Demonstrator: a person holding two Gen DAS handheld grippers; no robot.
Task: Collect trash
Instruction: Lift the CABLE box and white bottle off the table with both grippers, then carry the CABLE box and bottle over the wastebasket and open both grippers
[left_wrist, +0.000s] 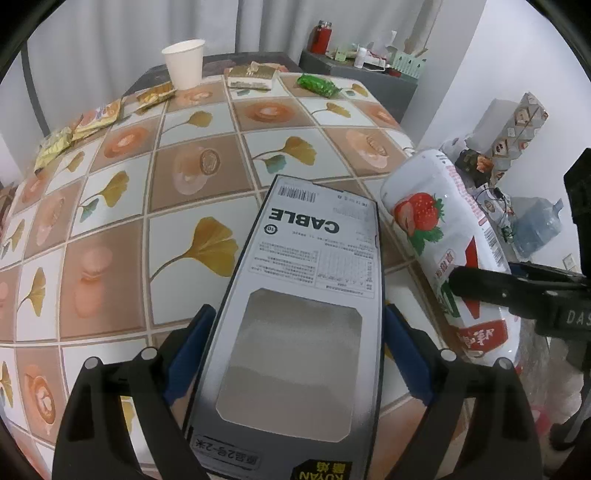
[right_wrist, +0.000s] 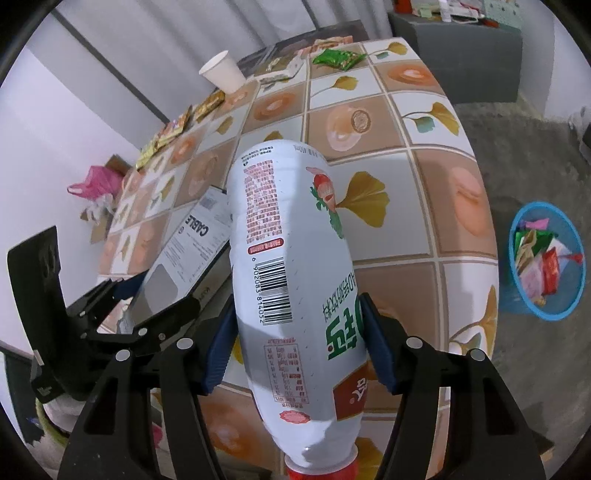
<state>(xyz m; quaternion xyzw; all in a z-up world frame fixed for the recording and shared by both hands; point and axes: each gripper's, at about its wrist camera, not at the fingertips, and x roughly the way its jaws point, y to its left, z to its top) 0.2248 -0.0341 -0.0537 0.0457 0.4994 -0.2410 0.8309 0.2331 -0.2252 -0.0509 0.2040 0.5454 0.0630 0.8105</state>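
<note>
Pickup step: the left gripper (left_wrist: 295, 354) pinches the cable box (left_wrist: 306, 295), the right gripper (right_wrist: 295, 347) clamps the strawberry drink bottle (right_wrist: 291, 277); next, carry both to the blue bin (right_wrist: 546, 258).

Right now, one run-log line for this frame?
step: collect trash | left tool: around cable box | right tool: closing on strawberry bottle | blue bin: on floor, part-filled

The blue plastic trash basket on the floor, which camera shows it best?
The right wrist view: the blue plastic trash basket sits on the floor right of the table, open top showing wrappers inside. The left wrist view doesn't show it at all.
</note>
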